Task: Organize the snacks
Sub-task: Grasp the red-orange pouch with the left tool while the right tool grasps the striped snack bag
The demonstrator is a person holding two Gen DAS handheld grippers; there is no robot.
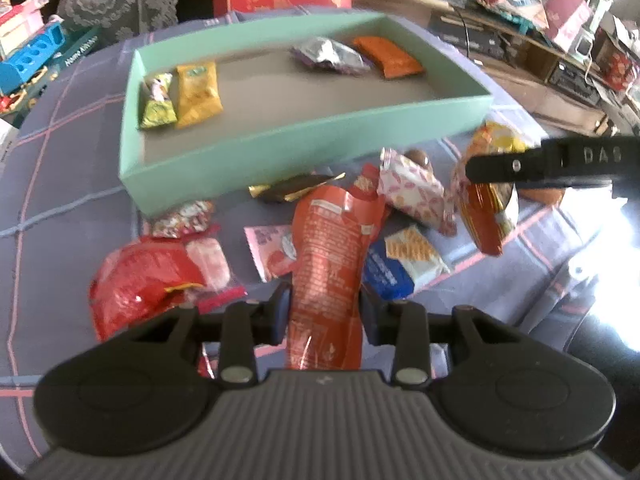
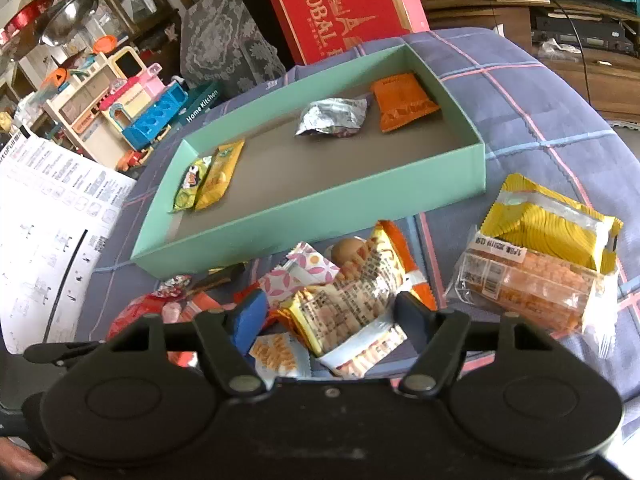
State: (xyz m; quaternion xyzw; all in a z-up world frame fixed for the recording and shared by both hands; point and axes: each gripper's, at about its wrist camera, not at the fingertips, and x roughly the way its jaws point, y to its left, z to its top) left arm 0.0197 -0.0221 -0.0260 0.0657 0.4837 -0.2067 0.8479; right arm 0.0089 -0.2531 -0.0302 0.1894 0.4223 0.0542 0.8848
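A mint green box [image 1: 280, 148] [image 2: 320, 216] lies on the checked cloth with a green pack [image 1: 157, 102], a yellow pack [image 1: 198, 94], a silver pack [image 1: 330, 55] and an orange pack [image 1: 387, 56] inside. My left gripper [image 1: 325, 312] is shut on a long orange-red packet [image 1: 330, 260] above the loose snack pile. My right gripper [image 2: 332, 316] is shut on an orange and white cracker packet [image 2: 356, 300]; it also shows in the left wrist view [image 1: 486, 208], lifted off the cloth.
Loose snacks lie in front of the box: a red bag [image 1: 140, 280], a pink patterned pack [image 1: 412, 192], a blue cracker pack [image 1: 404, 264], a yellow and clear bag [image 2: 540, 256]. A red gift box [image 2: 340, 4] stands behind. Toys [image 2: 132, 108] stand at the left.
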